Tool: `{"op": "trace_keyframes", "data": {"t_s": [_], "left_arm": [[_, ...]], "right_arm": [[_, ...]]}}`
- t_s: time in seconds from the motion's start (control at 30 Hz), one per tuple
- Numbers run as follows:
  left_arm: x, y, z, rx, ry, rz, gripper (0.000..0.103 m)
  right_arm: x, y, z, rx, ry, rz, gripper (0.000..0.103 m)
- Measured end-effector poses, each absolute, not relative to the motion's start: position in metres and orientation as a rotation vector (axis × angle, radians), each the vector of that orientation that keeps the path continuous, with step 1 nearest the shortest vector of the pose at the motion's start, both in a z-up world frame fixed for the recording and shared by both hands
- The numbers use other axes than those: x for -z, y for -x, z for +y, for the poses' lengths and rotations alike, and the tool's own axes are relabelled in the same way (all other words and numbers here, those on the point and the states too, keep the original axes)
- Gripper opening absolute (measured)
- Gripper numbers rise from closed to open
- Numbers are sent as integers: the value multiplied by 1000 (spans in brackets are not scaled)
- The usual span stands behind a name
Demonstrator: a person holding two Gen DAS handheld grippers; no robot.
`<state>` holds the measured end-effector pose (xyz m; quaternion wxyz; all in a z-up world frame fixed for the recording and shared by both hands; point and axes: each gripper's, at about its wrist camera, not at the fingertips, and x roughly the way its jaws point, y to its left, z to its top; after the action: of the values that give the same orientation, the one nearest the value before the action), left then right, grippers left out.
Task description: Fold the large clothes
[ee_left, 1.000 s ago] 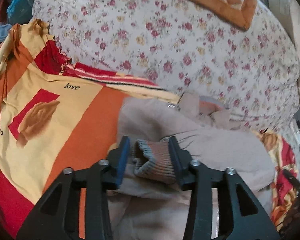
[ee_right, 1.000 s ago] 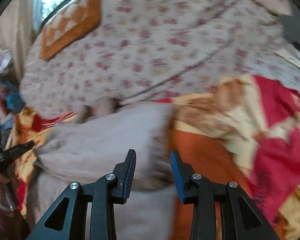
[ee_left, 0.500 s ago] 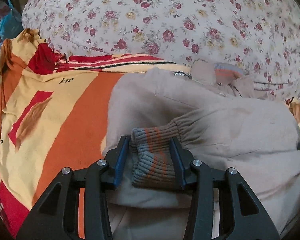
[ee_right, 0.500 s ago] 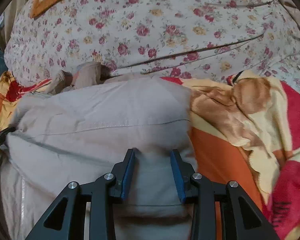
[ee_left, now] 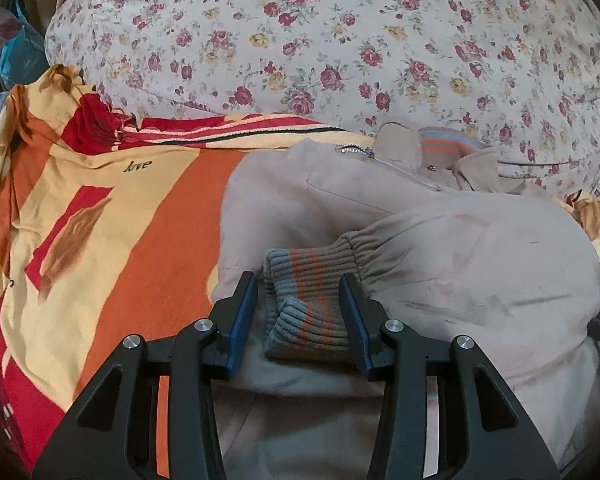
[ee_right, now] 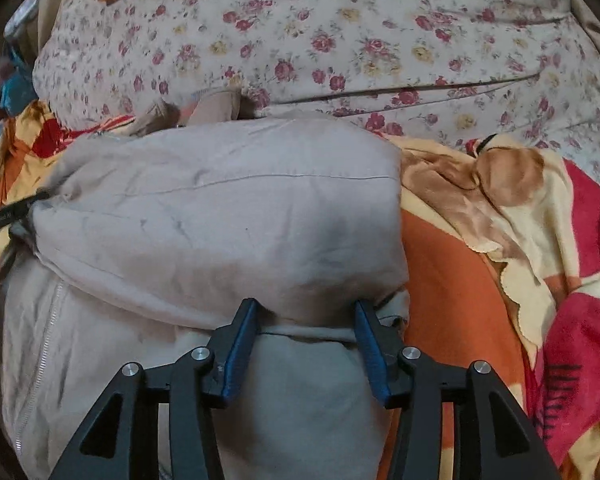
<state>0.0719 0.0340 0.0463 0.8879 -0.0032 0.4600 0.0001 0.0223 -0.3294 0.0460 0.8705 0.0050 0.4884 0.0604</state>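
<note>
Beige jacket [ee_left: 440, 248] lies folded on an orange-yellow blanket [ee_left: 148, 240], floral quilt [ee_left: 340, 40] at 12 o'clock.
Left gripper [ee_left: 298, 312] clenches the striped ribbed cuff [ee_left: 304, 300]. Right gripper [ee_right: 306, 334] is opening, jacket fabric between its pads. Left view alone shows collar and zipper [ee_left: 356, 150]; right view shows the blanket bunched at 3 o'clock.

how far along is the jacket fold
Partway. Done: the beige jacket lies on the blanket with one sleeve folded across its body. In hand: the left gripper grips the striped cuff; the right gripper is opening over the sleeve fabric. Left: the other side and final folds.
</note>
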Motion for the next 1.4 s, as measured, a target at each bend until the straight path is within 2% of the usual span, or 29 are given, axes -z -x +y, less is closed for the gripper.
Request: {"op": "trace_keyframes", "data": {"t_s": [0.3,0.37,0.4,0.43,1.0,1.07,1.4], "left_arm": [[-65,-47,36,18,-19,946,42],[-69,-40,37,19,-34,944,42],[-71,-37,38,18,-42,940,42],[-73,-33,39,16,-50,935,42],[-87,87,66,150,-13,1001,44],[-84,105,66,167,0,1020,49],[-46,183,70,191,-34,1195,50]], "right_arm": [[-79,4,-339,-122,-59,951,49],[-82,11,-341,-147,-89,957,55],[-82,14,-341,-158,-95,965,62],[-82,19,-340,-162,-93,969,64],[-65,111,-347,-313,-87,1121,68],[-62,124,-346,-341,-84,1137,69],[-39,193,-339,-450,-30,1251,73]]}}
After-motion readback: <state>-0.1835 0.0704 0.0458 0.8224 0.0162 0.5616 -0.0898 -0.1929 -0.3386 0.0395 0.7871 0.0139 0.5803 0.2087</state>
